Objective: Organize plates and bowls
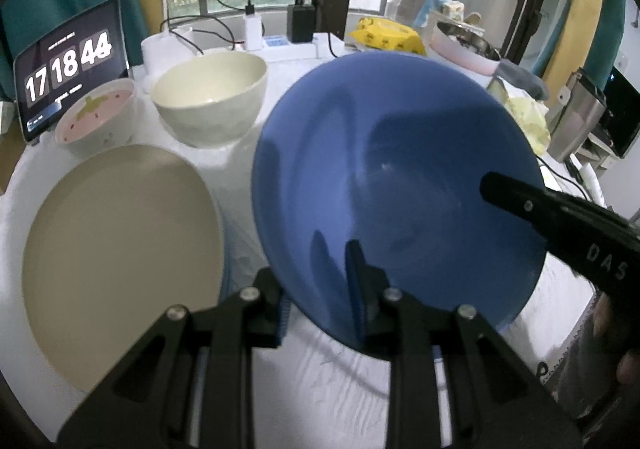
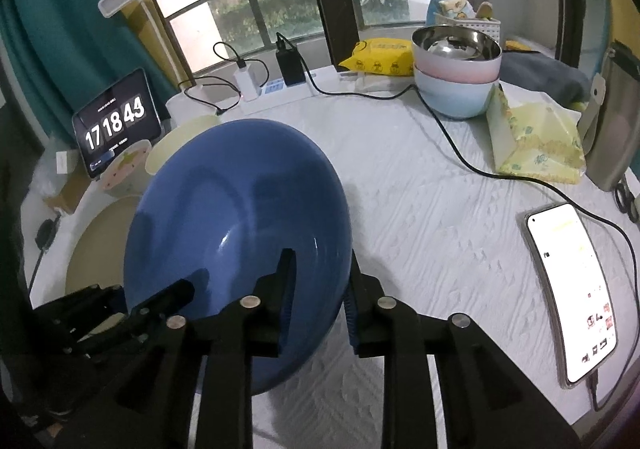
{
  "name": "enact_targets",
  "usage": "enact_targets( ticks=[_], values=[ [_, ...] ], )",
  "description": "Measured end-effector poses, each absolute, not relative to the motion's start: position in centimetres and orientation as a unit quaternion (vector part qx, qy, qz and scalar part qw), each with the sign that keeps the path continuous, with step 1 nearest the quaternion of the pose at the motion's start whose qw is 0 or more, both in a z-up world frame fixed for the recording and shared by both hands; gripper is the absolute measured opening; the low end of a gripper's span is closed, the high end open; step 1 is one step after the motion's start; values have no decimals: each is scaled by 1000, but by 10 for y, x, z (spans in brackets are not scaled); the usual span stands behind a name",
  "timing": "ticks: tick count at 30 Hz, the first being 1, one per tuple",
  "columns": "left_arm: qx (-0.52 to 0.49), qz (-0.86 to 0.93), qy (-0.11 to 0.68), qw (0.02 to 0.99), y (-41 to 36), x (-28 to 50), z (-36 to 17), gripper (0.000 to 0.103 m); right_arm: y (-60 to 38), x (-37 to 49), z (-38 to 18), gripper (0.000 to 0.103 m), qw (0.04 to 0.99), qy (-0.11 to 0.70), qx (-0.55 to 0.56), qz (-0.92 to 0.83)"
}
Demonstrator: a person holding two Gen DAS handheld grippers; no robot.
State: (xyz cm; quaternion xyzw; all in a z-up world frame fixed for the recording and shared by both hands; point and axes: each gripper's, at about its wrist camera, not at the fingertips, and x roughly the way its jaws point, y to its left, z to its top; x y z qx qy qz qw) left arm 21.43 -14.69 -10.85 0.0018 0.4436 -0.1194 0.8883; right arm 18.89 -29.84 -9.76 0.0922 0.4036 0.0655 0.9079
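A blue plate [image 1: 400, 177] [image 2: 240, 217] hangs tilted over the white table. My left gripper [image 1: 310, 261] is shut on its near rim, one pad inside and one outside. My right gripper [image 2: 320, 255] straddles the right rim with a visible gap at the inner pad, so it stands open; one of its fingers [image 1: 520, 197] reaches over the plate. The left gripper's body [image 2: 120, 313] shows at the plate's lower left. A beige plate [image 1: 120, 249] [image 2: 96, 249] lies flat to the left. Behind it stand a cream bowl [image 1: 210, 97] and a strawberry-patterned bowl [image 1: 96, 117].
Stacked bowls [image 2: 456, 65], steel in pink on pale blue, stand at the back right. A lit phone [image 2: 568, 289] with its cable lies near the right edge, by a tissue pack [image 2: 536, 145] and a flask [image 2: 612, 129]. A tablet clock [image 1: 68, 65] leans at the back left.
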Motion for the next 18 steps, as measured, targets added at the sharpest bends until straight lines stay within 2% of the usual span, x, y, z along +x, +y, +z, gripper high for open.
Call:
enact_targets(
  ticks=[4,18],
  values=[
    [4,-120,449,886,-146,213,-109,26,-299,190,-97,29,904,411,95,72],
    [5,-110,423,899,-136,207,-94,34,-306,195,-90,31,908,405,90,63]
  ],
)
